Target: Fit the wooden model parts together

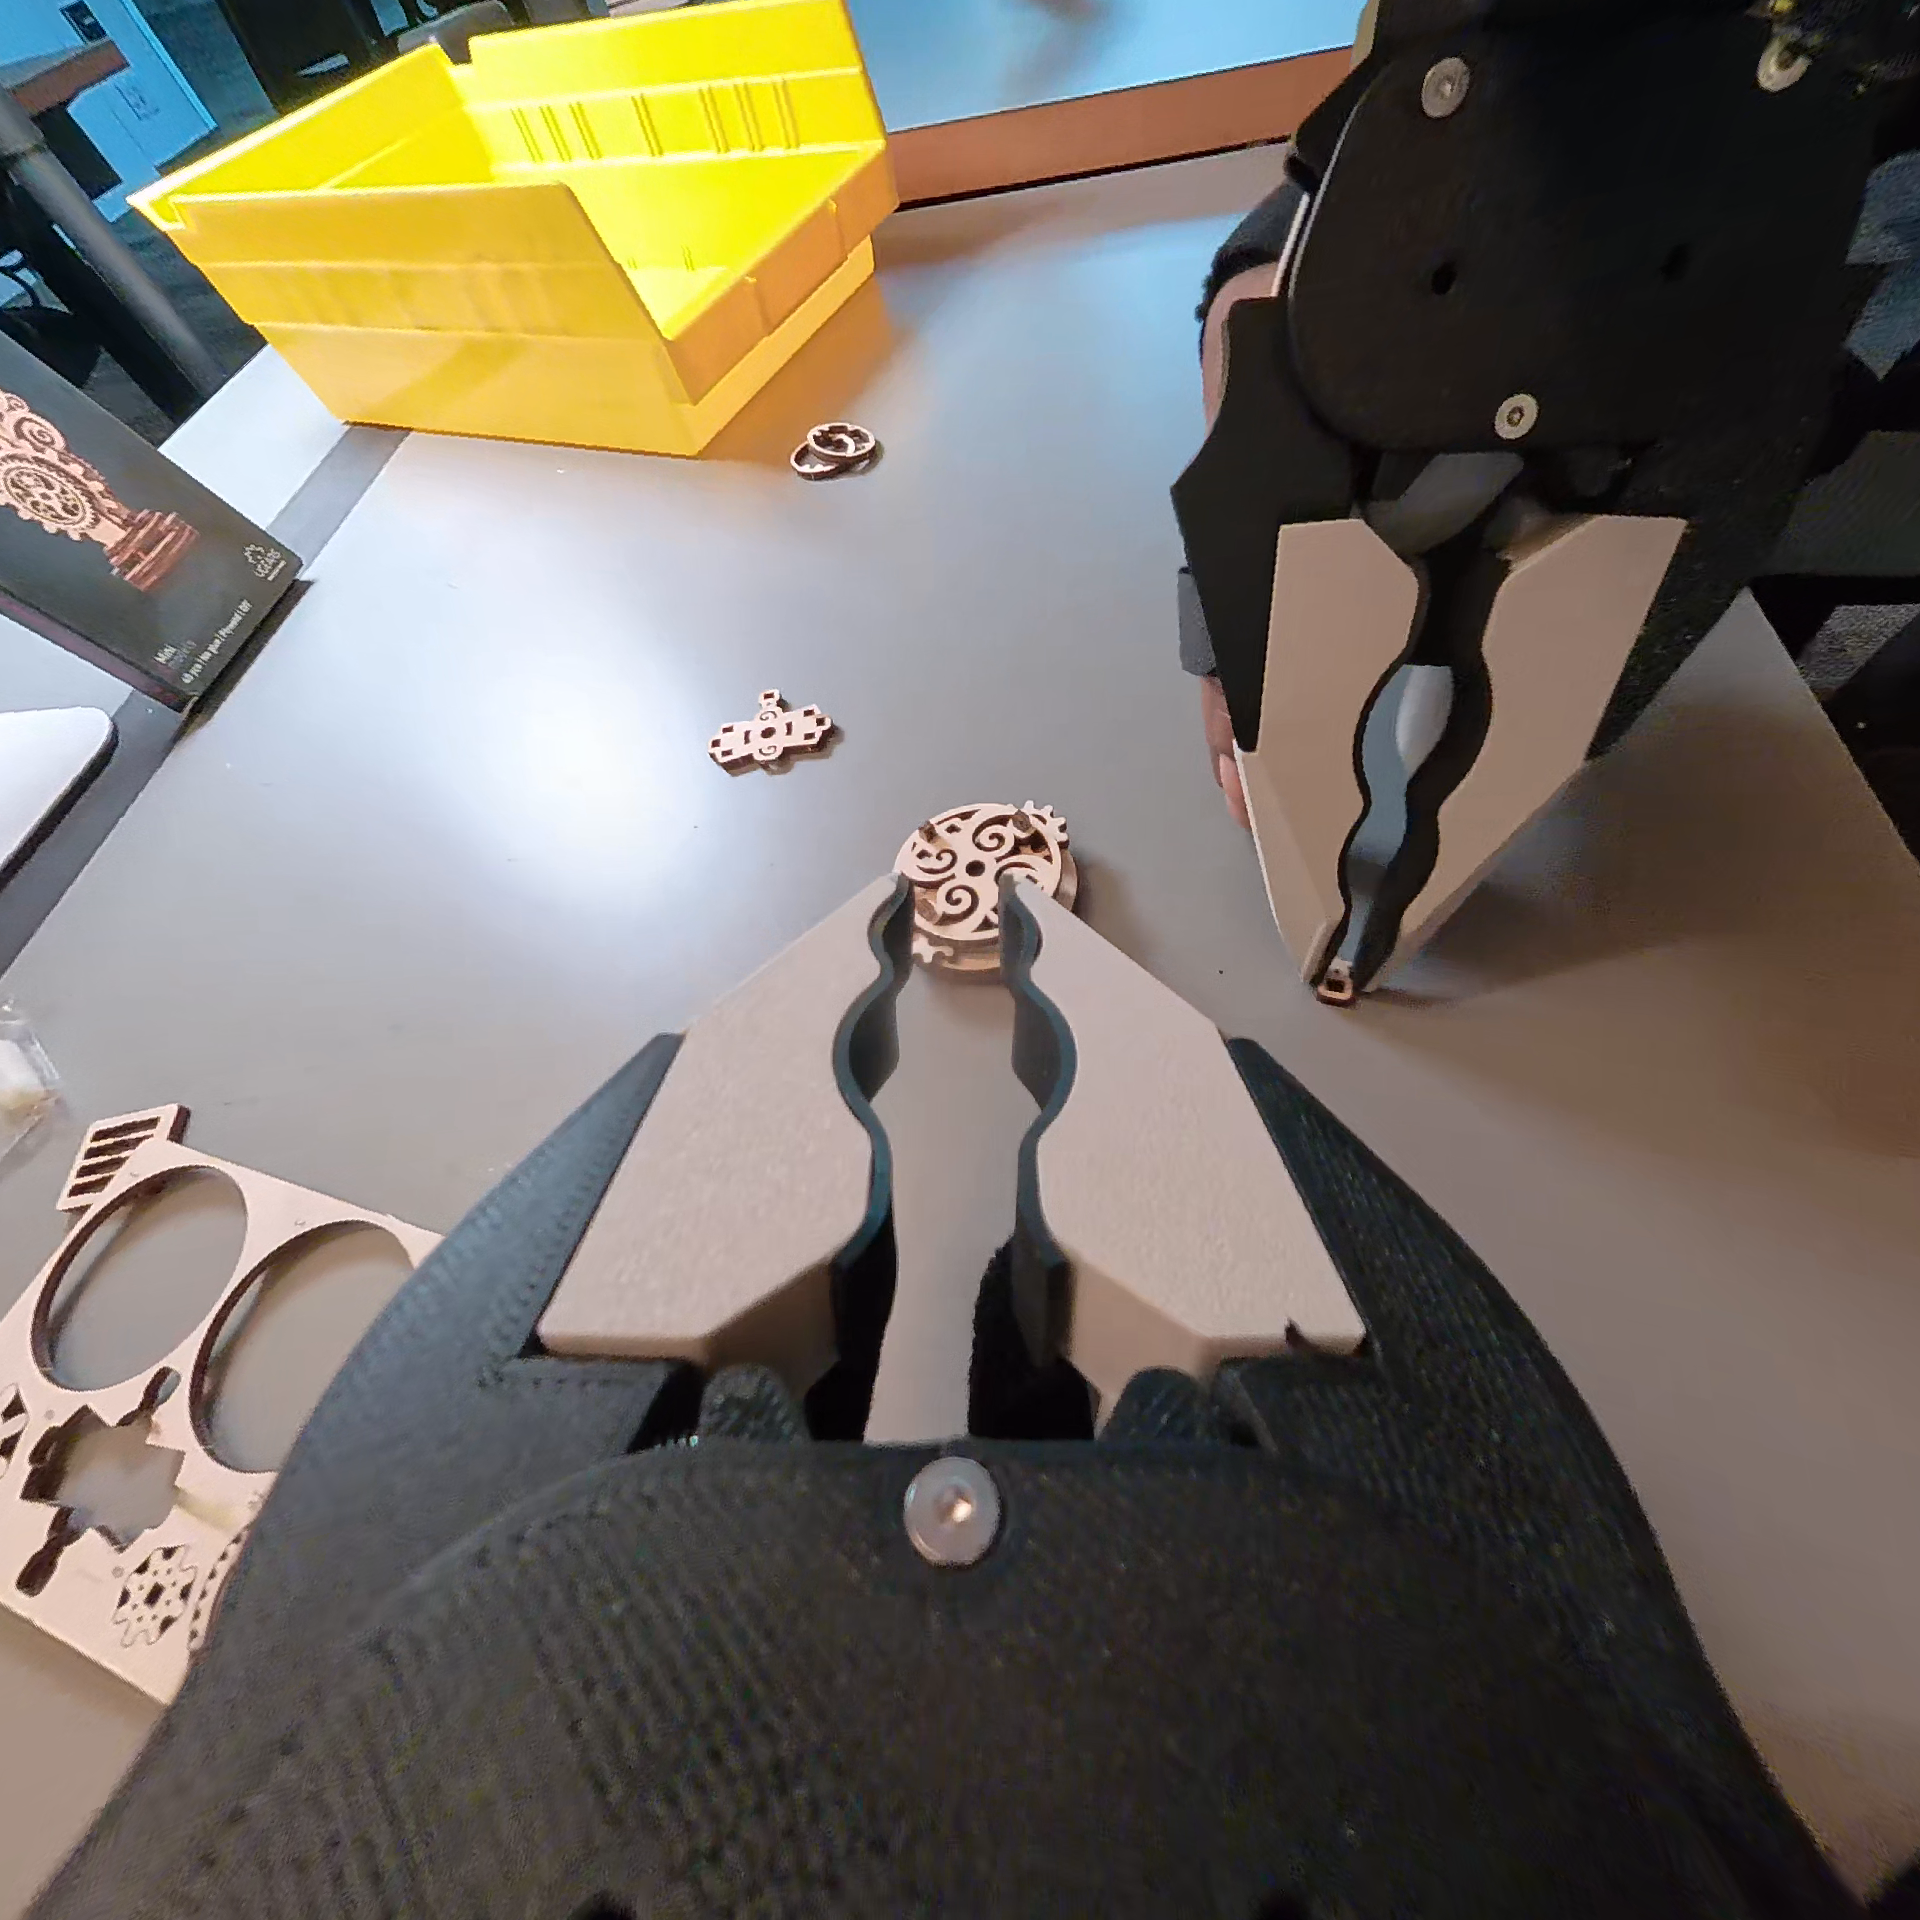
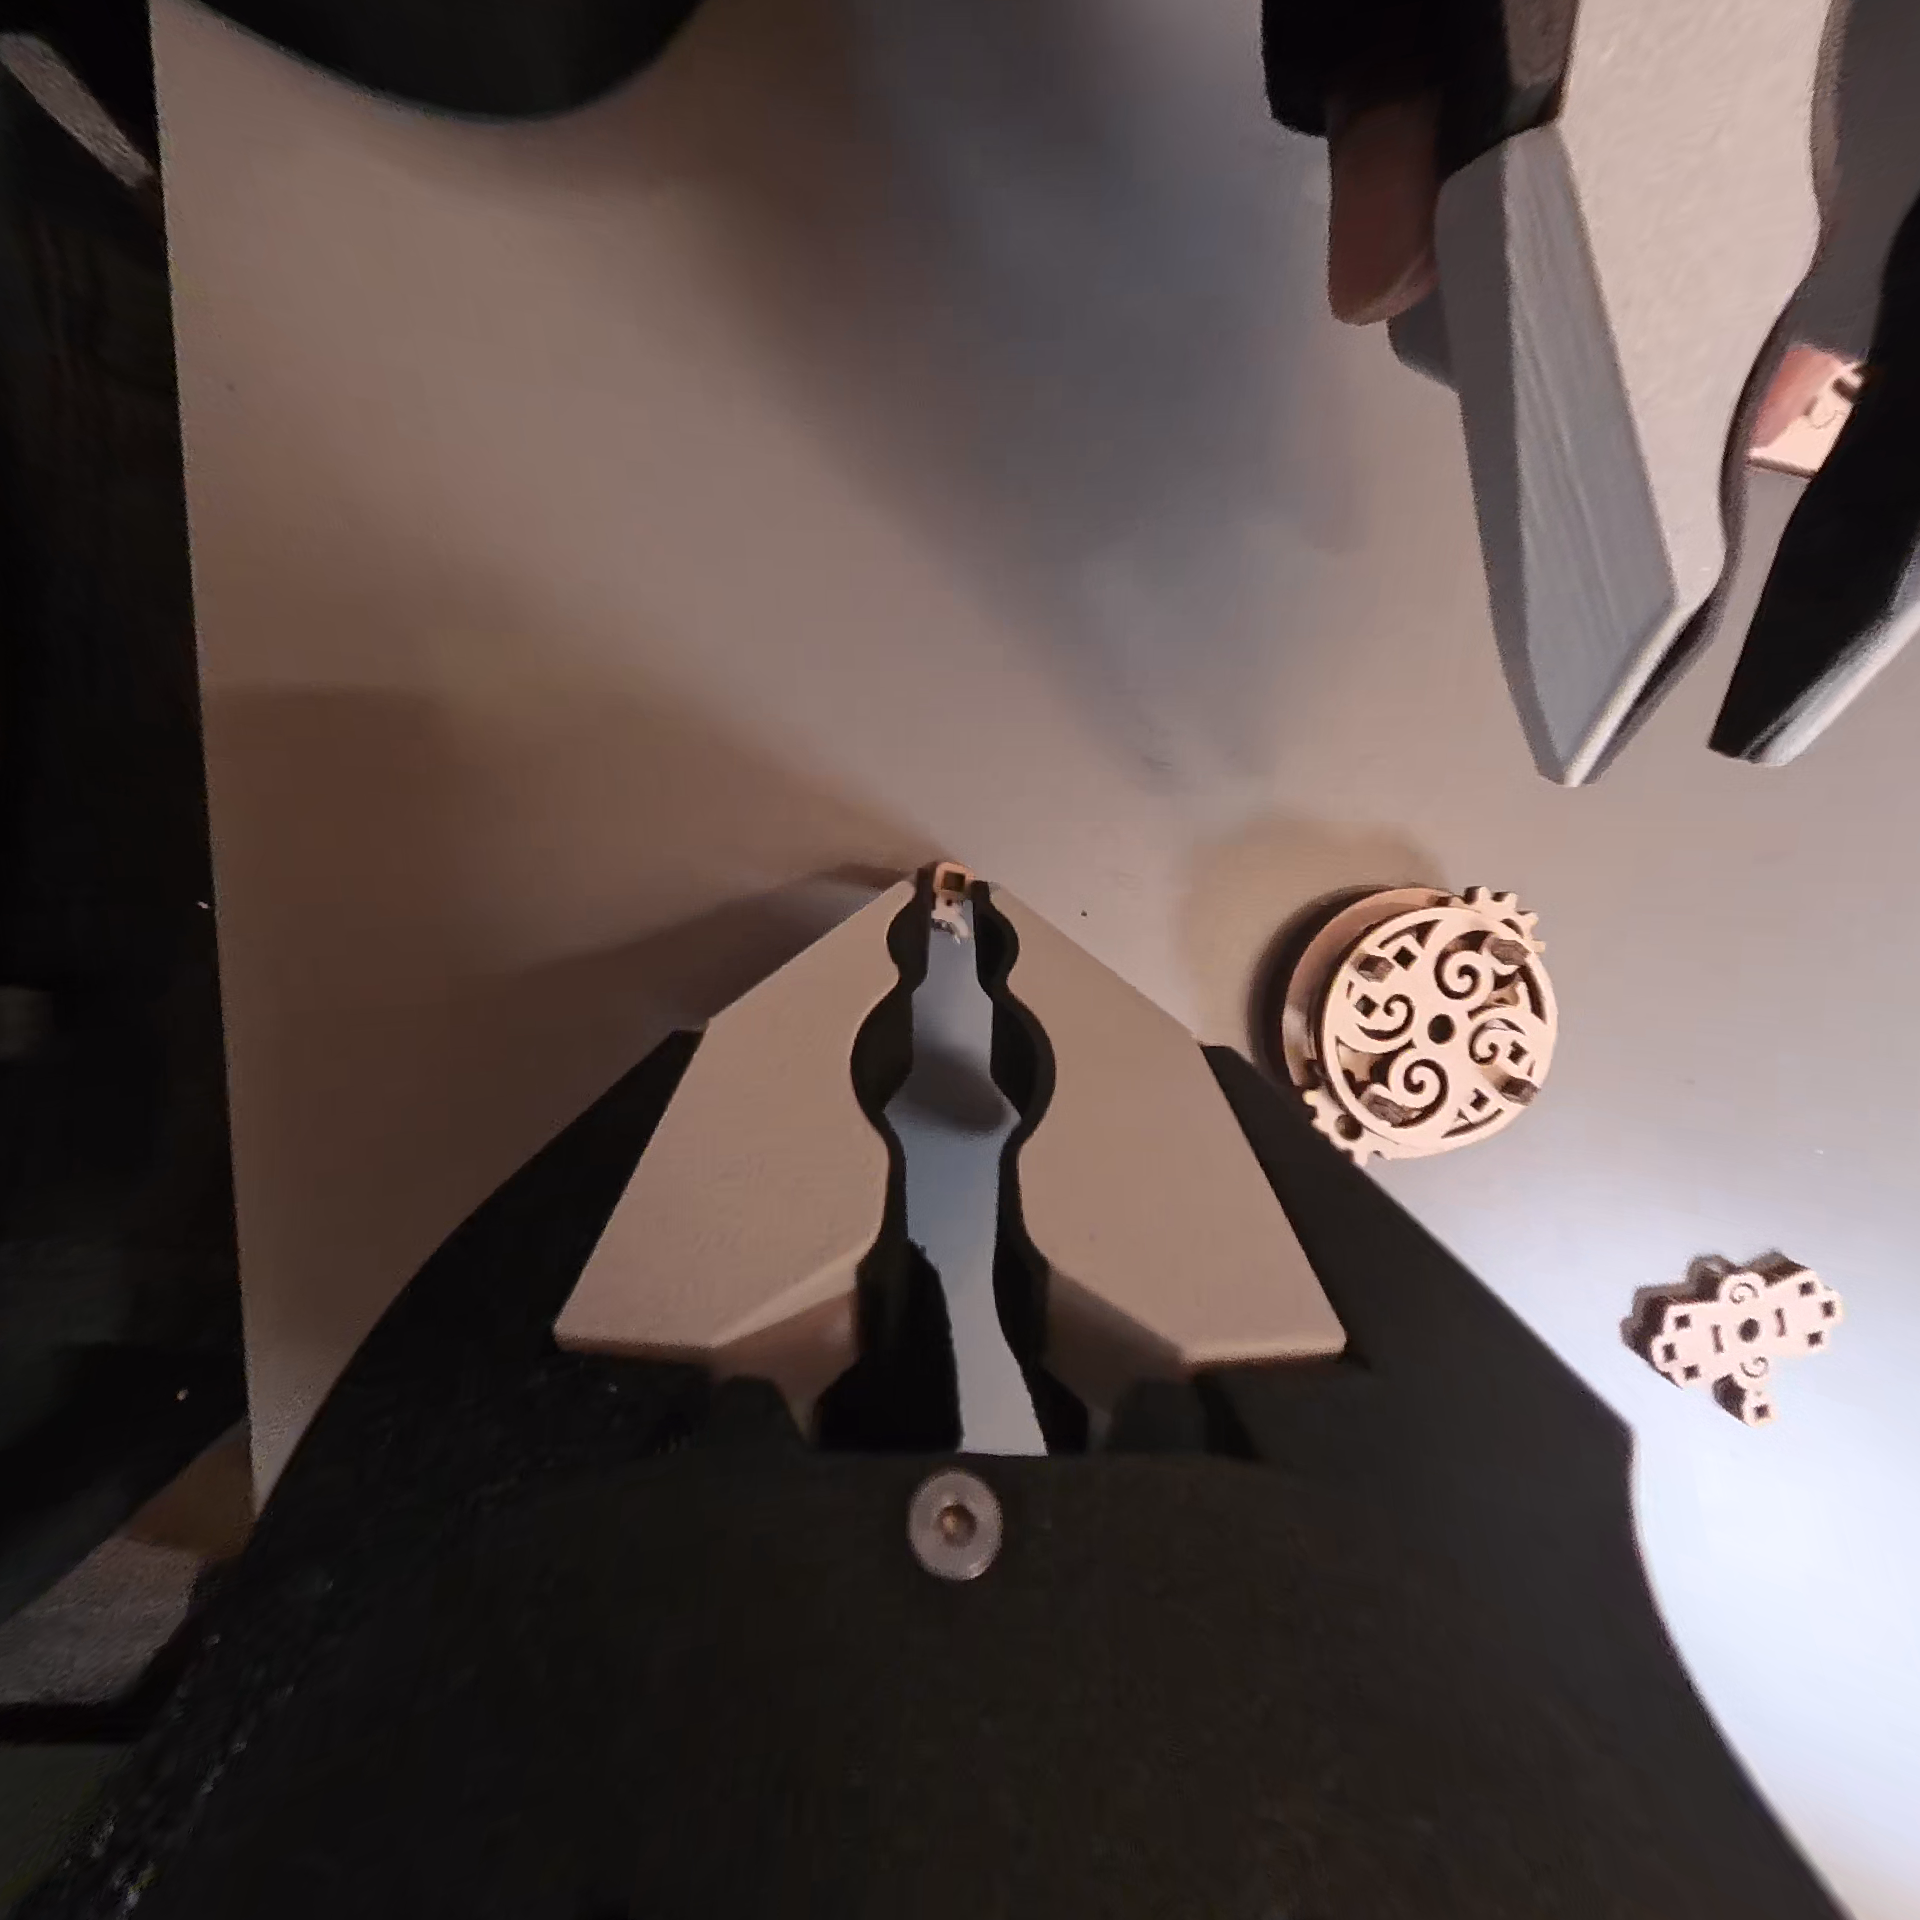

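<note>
On grey table (image 1: 520, 727): left gripper (image 1: 954, 891) spread wide, above round wooden gear drum (image 1: 977, 904); right gripper (image 2: 948, 894) pinching small wooden peg (image 2: 948, 881); cross-shaped piece (image 1: 771, 731) nearby.

Bright overhead glare on grey table (image 1: 499, 831), soft shadows, fisheye-bent edges, blurred near foreground

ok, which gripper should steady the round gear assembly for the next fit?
Left. The left gripper is open with its fingers right at the round gear assembly, which rests on the table. The right gripper is shut on a small wooden piece, beside the assembly.
</note>
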Demonstrator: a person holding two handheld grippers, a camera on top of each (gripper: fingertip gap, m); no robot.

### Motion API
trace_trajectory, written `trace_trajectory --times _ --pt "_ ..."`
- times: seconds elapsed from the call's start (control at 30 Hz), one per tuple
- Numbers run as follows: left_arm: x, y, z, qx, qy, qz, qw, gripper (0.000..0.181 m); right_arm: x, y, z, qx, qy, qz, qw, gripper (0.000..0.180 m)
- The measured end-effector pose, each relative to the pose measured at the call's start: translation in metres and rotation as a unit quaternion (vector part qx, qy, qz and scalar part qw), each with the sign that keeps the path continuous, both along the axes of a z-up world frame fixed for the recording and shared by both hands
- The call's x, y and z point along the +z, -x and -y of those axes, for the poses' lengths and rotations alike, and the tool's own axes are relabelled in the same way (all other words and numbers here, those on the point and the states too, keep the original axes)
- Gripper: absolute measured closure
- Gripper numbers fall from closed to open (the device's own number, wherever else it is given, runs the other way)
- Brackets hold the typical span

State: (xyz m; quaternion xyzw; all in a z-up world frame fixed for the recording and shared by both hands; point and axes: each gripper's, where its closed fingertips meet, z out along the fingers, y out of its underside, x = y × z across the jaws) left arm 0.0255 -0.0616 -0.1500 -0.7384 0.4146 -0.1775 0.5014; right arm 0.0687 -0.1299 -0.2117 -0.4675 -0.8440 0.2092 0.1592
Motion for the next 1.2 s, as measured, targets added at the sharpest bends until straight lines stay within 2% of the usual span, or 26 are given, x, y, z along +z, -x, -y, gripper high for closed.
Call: trace_trajectory --times 0.1,0.23,0.43,0.9,1.2 --pt "0.0 -0.005 0.005 -0.016 0.013 0.01 1.0 0.166 0.006 0.0 -0.005 0.027 -0.018 -0.015 0.999 0.174" --pt "-0.002 -0.02 0.02 -0.068 0.045 0.032 0.996 0.161 0.027 0.0 -0.008 0.063 -0.031 -0.079 0.994 0.175" --pt "0.005 -0.044 0.041 -0.136 0.061 0.065 0.987 0.159 0.055 0.005 -0.024 0.048 -0.046 -0.16 0.985 0.175" --pt "0.01 -0.049 0.036 -0.127 0.033 0.073 0.989 0.174 0.074 0.004 -0.031 0.029 -0.012 -0.215 0.976 0.175" --pt "0.012 -0.051 0.037 -0.131 0.039 0.084 0.987 0.174 0.074 0.002 -0.03 0.036 -0.022 -0.211 0.977 0.175"
